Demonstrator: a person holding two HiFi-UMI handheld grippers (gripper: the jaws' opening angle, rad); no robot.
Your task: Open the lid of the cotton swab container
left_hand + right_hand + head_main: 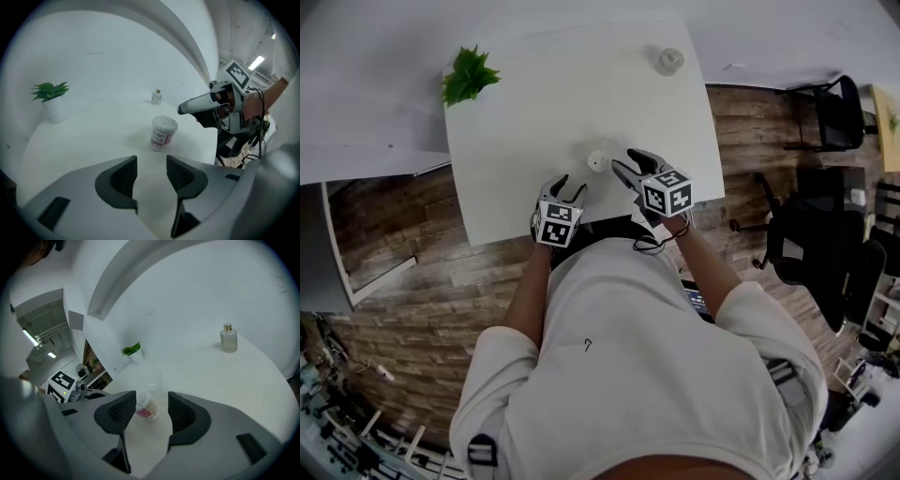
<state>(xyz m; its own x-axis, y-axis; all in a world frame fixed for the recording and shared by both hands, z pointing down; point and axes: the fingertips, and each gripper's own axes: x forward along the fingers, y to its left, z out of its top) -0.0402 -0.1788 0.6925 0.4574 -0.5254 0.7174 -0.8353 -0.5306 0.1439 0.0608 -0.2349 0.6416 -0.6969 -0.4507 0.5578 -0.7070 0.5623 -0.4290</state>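
White table, mostly bare. Its near edge runs just under both grippers. The right edge drops to a wood-plank floor, with black chairs well off beyond it.

One swab container, upright, in the near half of the table, closer to the near edge than the far one. Wide open top behind it, out to one potted plant at the far left corner and one small bottle near the far right corner. Both are well apart from the container.

Two grippers.
- Left gripper: fingers spread, nothing between them, container ahead and clear of them.
- Right gripper: fingers spread, tips just beside the container's top, container framed in the gap, pads not pressing it.

White swab heads show at the container's top. Clear lid on or off: cannot tell.
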